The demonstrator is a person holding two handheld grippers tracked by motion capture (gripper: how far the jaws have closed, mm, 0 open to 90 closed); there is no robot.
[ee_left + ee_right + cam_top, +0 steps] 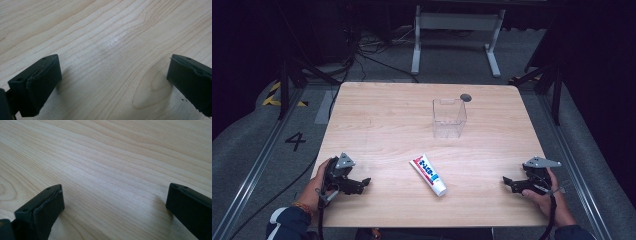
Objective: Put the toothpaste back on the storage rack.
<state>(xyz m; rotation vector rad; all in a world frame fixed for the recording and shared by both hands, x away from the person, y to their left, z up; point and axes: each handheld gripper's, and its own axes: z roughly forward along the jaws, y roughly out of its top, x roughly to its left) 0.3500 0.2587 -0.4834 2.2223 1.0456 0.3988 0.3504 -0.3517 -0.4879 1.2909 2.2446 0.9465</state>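
Note:
A white toothpaste tube with red and blue print lies on the wooden table, near the front middle. Behind it stands an empty clear plastic box. My left gripper rests low at the table's front left, jaws pointing right toward the tube. In the left gripper view the left gripper stands open over bare wood. My right gripper sits at the front right, jaws pointing left. The right gripper in its own view is open too, with nothing between its jaws.
A small dark round disc lies on the table behind the clear box. Beyond the table stand a white frame and cables on the grey floor. Yellow-black tape and a floor mark "4" lie at the left.

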